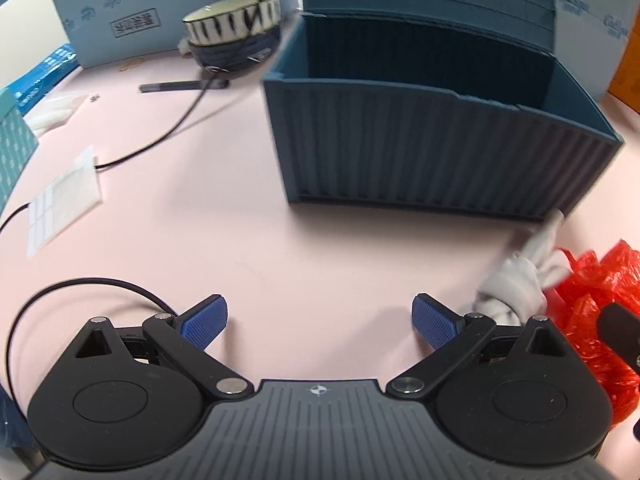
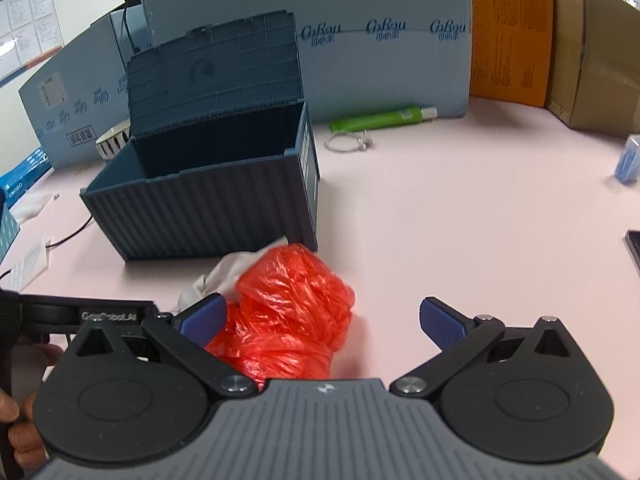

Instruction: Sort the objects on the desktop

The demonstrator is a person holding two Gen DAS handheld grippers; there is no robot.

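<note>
The step in hand appears to be the pickup of the red plastic bag (image 2: 288, 312), which is lying crumpled on the pink worktop (image 2: 460, 220) just in front of the blue storage box (image 2: 212, 204). The right tongs (image 2: 323, 322) are standing apart with nothing clamped, and the bag is sitting between the blue pads, pressing close to the left pad (image 2: 202, 320) and leaving a clear gap to the other. The left tongs (image 1: 319, 322) are likewise standing apart and empty, hovering over bare worktop, with the bag at their right edge. A white cloth (image 2: 224, 276) is lying bunched against the bag on the box side, touching it. The next move, in my judgement, is calling for the right tongs to centre on the bag and close, then lift it over the front wall into the box, whose hinged lid (image 2: 216, 76) is standing open. The bag is thin, glossy and wrinkled, likely to compress and slip; the cloth may come up with it. The box is rigid, ribbed like a shipping container, and its interior is showing dark, contents unclear. A striped ceramic bowl (image 1: 234, 20) is resting behind it.
</note>
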